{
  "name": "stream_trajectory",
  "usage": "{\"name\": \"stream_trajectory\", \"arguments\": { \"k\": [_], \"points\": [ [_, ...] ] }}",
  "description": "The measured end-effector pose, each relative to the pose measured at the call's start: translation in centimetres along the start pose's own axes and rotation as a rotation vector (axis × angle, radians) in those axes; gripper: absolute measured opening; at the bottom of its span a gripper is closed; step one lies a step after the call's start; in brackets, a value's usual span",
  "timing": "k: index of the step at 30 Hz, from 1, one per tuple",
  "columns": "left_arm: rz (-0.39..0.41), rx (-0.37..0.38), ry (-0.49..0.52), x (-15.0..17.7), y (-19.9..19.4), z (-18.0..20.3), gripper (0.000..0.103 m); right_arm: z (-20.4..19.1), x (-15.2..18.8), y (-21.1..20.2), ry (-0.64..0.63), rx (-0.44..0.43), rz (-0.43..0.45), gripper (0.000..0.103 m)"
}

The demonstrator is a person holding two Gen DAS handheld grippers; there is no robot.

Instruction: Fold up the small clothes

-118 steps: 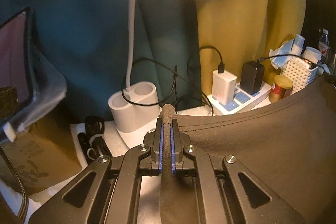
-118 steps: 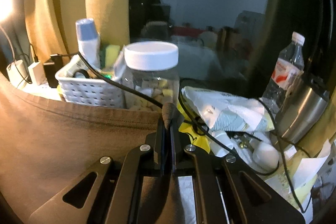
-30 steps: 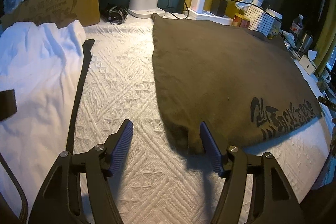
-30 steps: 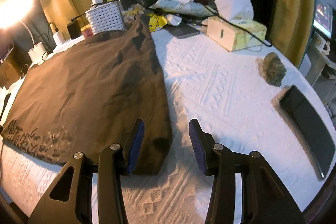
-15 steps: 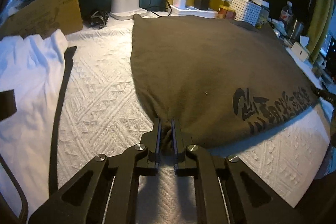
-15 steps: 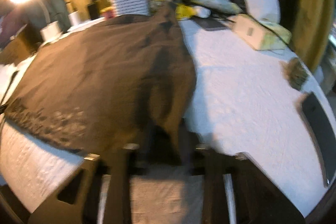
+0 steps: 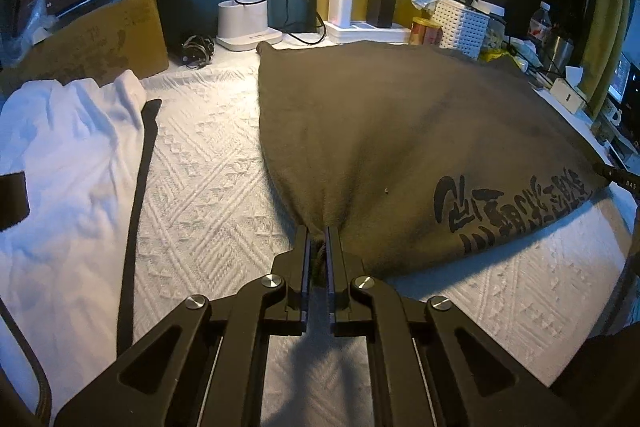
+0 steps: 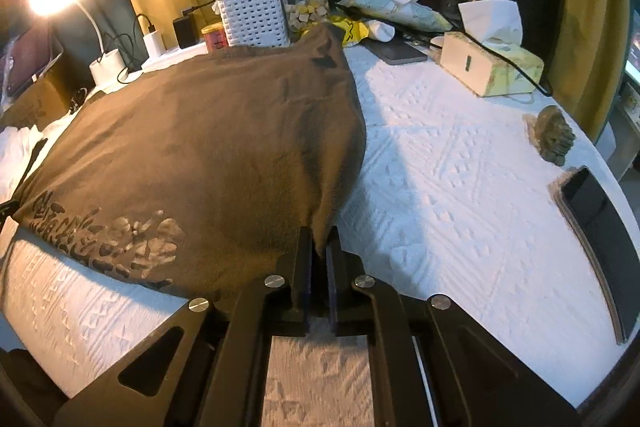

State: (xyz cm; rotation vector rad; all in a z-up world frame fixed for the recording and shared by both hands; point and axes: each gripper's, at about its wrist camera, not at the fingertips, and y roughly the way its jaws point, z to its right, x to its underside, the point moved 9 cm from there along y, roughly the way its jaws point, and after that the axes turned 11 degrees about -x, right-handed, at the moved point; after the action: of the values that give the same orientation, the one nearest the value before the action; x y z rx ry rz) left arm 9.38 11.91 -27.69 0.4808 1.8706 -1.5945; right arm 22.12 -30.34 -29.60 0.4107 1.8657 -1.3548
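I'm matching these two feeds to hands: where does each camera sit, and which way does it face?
Left wrist: on the left gripper, looking down along its fingers, shut on the brown shirt at its near left corner; white garment left.
Right wrist: on the right gripper, fingers shut on the shirt's near right corner; tissue box right.
Shared: shirt, white basket, lamp base.

Left gripper (image 7: 318, 239): matte black linkage arms with triangular cutouts, four silver round screws, blue-edged pads on narrow black fingers. Right gripper (image 8: 319, 243) was the same build: black arms, four silver screws, blue pad edges.
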Motion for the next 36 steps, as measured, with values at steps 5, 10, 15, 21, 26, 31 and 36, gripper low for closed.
{"name": "stream_trajectory", "arguments": {
  "k": [5, 10, 15, 21, 26, 31, 36],
  "points": [
    [0.005, 0.01, 0.001, 0.6, -0.9, 0.3, 0.005, 0.1, 0.4, -1.4, -0.001, 0.008, 0.016, 0.006],
    [0.005, 0.027, 0.007, 1.4, -1.7, 0.6, 0.005, 0.2, 1.1, -2.4, 0.0, 0.019, 0.022, 0.006],
    [0.003, 0.036, 0.005, 2.6, -2.5, 0.9, 0.005, 0.4, 2.2, -2.9, -0.006, 0.03, 0.014, 0.006],
    [-0.002, 0.04, 0.008, 4.2, -3.3, 1.3, 0.005, 0.6, 3.5, -3.4, -0.004, 0.038, 0.015, 0.007],
    [-0.008, 0.038, 0.016, 5.2, -3.9, 1.6, 0.005, 0.7, 4.6, -3.8, 0.006, 0.041, 0.024, 0.007],
    [-0.017, 0.038, 0.016, 6.3, -4.2, 1.7, 0.005, 0.7, 5.6, -4.3, 0.007, 0.042, 0.03, 0.007],
    [-0.022, 0.051, -0.017, 7.0, -4.2, 1.5, 0.005, 0.9, 6.2, -4.7, 0.014, 0.049, 0.036, 0.007]
  ]
}}
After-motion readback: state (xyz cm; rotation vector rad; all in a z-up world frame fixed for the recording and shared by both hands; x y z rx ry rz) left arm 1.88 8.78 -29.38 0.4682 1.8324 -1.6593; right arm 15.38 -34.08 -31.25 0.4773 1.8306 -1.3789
